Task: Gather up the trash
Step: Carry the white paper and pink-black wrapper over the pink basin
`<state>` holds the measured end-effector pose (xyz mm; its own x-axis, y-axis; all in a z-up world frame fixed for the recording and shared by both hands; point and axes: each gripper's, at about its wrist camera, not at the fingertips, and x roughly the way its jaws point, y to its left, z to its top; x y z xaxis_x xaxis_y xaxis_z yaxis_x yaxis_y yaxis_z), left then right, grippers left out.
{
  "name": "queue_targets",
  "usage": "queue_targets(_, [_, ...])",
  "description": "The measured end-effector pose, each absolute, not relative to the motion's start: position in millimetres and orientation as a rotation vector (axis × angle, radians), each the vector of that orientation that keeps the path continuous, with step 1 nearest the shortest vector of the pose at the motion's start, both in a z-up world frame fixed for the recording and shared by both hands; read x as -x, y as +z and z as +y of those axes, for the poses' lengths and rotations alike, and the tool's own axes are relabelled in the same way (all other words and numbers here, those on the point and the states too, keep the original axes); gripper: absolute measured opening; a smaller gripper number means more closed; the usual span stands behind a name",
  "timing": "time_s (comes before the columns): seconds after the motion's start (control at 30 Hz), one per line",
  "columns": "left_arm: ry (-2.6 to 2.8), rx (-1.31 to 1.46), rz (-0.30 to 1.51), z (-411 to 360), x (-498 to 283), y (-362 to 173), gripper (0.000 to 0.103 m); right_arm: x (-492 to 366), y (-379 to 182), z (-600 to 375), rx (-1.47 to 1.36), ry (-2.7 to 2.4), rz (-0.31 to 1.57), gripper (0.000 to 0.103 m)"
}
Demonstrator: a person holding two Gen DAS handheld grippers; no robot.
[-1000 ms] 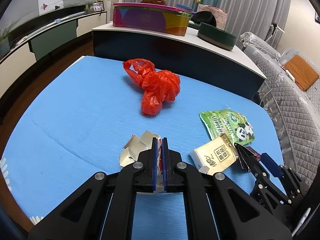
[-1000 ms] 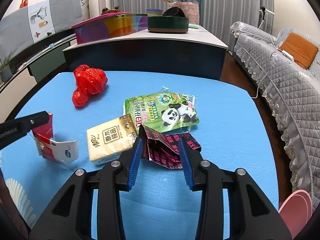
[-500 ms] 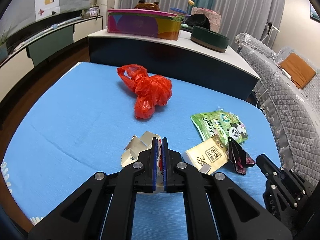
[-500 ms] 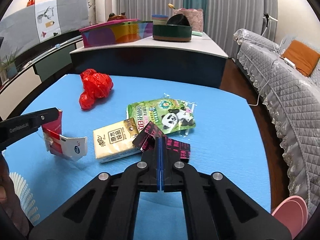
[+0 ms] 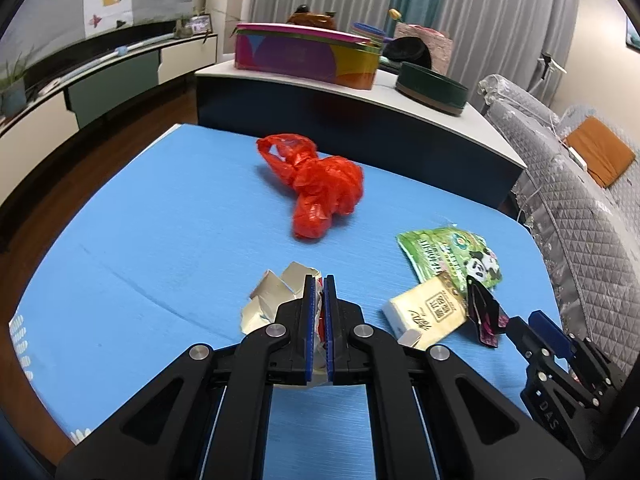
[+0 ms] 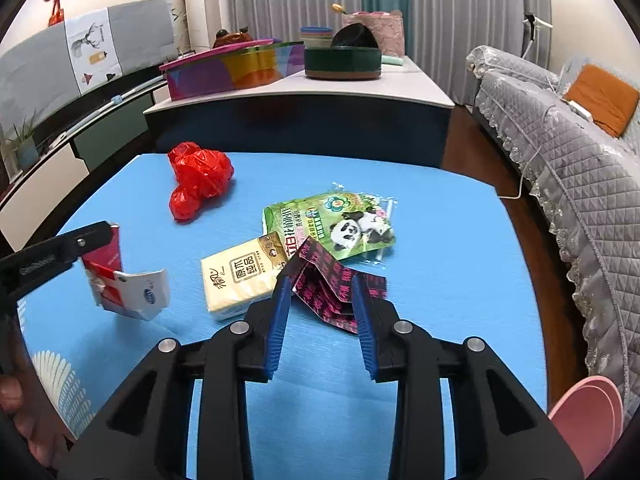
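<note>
A table covered in a bright blue cloth carries a scatter of litter. A crumpled red plastic bag lies toward the far left side, well apart from the rest. Nearer the middle, a flat green snack pouch printed with a panda rests on the cloth, its near corner touching a cream-coloured tissue pack with dark lettering. A crumpled black-and-pink foil wrapper sits just beside both, against the tissue pack's right end. The cloth's near left corner shows a white fan-like pattern.
</note>
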<state>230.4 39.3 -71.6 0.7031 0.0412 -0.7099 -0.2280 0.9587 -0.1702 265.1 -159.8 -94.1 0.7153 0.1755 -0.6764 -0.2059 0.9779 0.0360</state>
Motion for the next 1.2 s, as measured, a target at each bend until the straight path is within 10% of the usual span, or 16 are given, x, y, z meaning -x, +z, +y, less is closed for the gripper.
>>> queue_targets(0.3, [0.141,0.280,0.797,49,-240,-75,0.004,-294,-111,-149,0.065,0.181,0.781,0.033])
queue_targets(0.43, [0.127,0.288,0.803,46,-243,-75,0.004,-299,-114,-151,0.051,0.181,0.803,0.008])
queue_targets(0.63, [0.108,0.283,0.796,38,-242,-72,0.004,-289,-102,-151,0.064,0.193,0.767,0.001])
queue_targets(1.2, [0.063,0.205,0.719,2,-218,-49,0.004,-228,-53,-207,0.008,0.121,0.673,0.000])
